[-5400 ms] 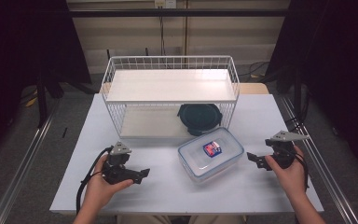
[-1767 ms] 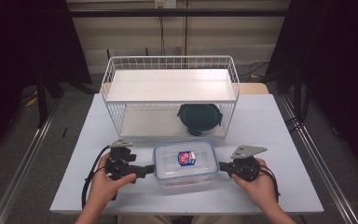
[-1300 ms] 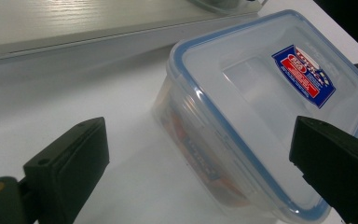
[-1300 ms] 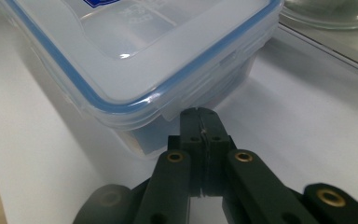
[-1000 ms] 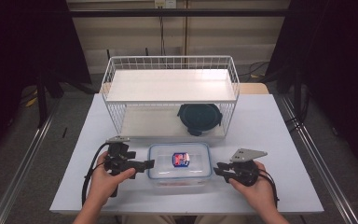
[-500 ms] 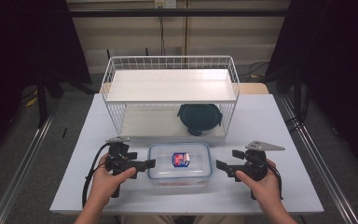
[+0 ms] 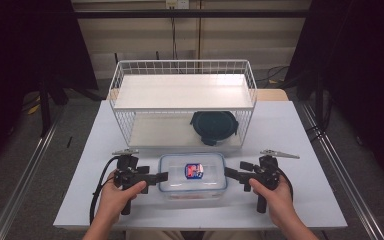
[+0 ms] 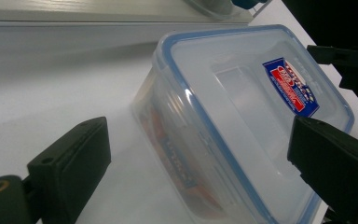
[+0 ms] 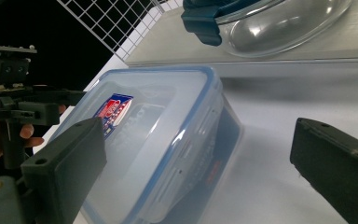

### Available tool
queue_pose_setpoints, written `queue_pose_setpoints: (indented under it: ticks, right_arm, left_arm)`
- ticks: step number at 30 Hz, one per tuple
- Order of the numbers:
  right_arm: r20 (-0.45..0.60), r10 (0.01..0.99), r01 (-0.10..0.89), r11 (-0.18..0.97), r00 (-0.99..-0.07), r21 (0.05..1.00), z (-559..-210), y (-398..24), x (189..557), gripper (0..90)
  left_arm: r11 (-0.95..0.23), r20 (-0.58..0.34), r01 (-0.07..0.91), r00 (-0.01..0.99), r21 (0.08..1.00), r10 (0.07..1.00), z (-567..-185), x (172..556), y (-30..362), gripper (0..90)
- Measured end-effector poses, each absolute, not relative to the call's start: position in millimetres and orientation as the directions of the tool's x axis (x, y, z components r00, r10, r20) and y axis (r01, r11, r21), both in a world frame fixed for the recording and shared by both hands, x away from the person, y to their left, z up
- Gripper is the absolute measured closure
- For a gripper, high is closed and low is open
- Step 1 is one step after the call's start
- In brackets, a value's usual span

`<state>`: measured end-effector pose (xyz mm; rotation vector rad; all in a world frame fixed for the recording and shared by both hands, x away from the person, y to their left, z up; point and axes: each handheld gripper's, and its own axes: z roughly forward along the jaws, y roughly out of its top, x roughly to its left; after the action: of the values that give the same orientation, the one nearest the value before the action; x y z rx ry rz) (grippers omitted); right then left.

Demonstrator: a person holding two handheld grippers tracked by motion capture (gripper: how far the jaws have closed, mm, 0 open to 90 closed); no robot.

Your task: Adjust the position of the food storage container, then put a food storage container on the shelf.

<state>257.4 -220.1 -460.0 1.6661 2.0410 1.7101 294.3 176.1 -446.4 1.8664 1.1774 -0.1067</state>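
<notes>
A clear plastic box (image 7: 193, 172) with a blue-rimmed lid and a red-and-blue sticker sits at the front middle of the white table. It also appears in the left gripper view (image 8: 242, 121) and the right gripper view (image 9: 154, 140). My left gripper (image 7: 161, 176) points at the box's left end, jaws wide apart (image 8: 200, 163), no pad pressing on it. My right gripper (image 7: 228, 173) faces the right end. Its jaws (image 9: 200, 172) have just been opening and now stand wide, with the box end just ahead between them, untouched.
A white wire rack (image 7: 185, 92) with a shelf stands behind the box. Under it sits a round glass bowl with a dark teal lid (image 7: 213, 126), also seen in the right gripper view (image 9: 261, 23). Bare table (image 7: 305, 130) lies to either side.
The box has been moved from the right, where it lay askew, to the front middle, squared up. Within the last second my right gripper opened and drew slightly right, off the box.
</notes>
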Motion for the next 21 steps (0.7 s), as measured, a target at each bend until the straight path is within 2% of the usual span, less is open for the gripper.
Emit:
queue_pose_setpoints:
  ticks: [7,15,17,21]
  right_arm:
    - [0.591,0.688,0.704,-0.162,-0.422,0.691,-461.5,-217.7,258.8,3.4]
    - [0.618,0.662,0.721,-0.166,-0.424,0.673,-466.7,-209.7,258.0,10.7]
    - [0.642,0.640,0.729,-0.180,-0.424,0.661,-469.9,-206.7,256.6,15.6]
    - [0.651,0.630,0.730,-0.190,-0.423,0.657,-470.3,-205.2,256.6,17.7]
  left_arm:
    - [-0.110,-0.519,0.768,0.523,0.631,0.676,-449.9,295.3,176.9,7.7]
    - [-0.085,-0.538,0.776,0.507,0.625,0.674,-448.7,289.9,179.7,8.7]
    - [-0.072,-0.549,0.782,0.496,0.619,0.673,-449.5,289.2,180.5,10.4]
    - [-0.059,-0.555,0.784,0.488,0.618,0.674,-451.7,288.4,180.9,16.5]
